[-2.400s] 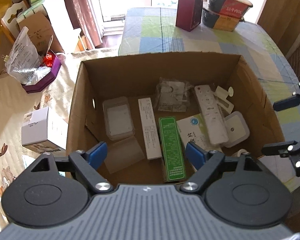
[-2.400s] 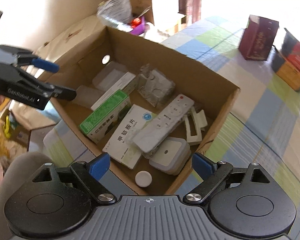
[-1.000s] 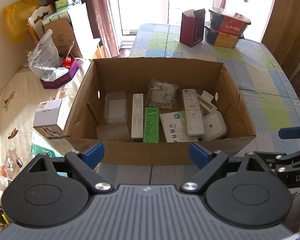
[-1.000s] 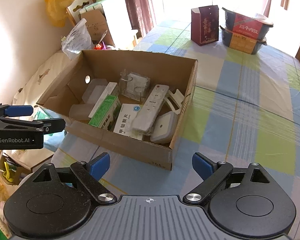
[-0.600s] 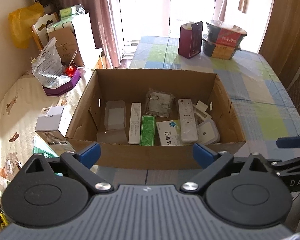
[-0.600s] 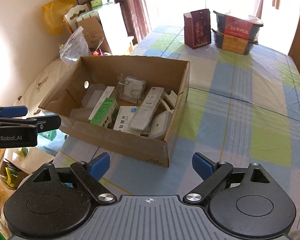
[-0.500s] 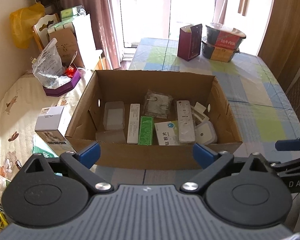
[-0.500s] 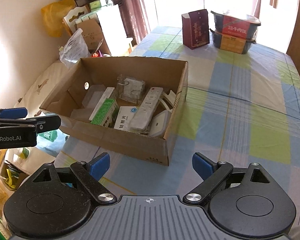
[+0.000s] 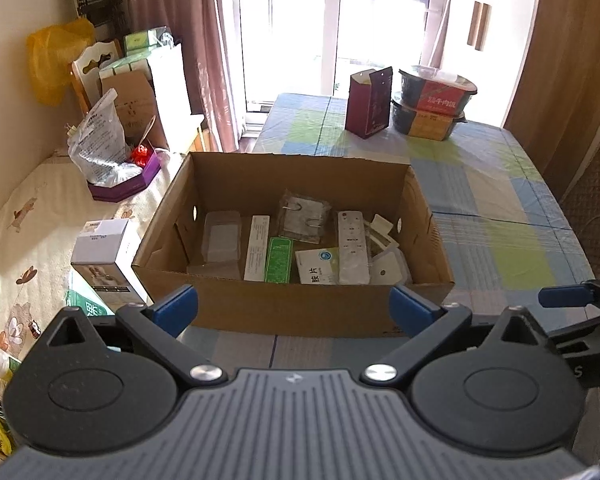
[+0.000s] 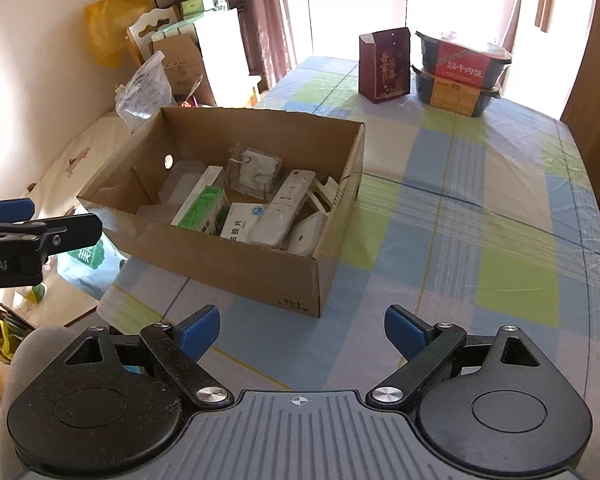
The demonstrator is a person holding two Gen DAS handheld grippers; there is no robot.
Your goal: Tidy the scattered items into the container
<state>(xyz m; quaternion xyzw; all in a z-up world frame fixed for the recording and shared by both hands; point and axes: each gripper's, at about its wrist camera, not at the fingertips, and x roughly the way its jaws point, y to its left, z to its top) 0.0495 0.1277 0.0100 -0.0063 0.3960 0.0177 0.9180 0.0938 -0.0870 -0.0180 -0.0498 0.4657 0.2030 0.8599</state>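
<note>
The left gripper (image 9: 294, 310) and right gripper (image 10: 302, 330) hover empty, fingers spread wide, short of the cardboard box (image 9: 292, 314) on the checked tablecloth (image 10: 480, 216). Inside lie a white remote (image 9: 353, 246), green carton (image 9: 279, 259) and other packets; beyond stands a maroon box (image 9: 369, 102).

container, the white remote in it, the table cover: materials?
Container: brown corrugated cardboard, matte, with raw cut edges and folded corners.
White remote: likely moulded plastic, smooth, faintly glossy.
Table cover: checked pattern under a glossy sheen; probably plastic-coated cloth or vinyl, can't confirm.
</note>
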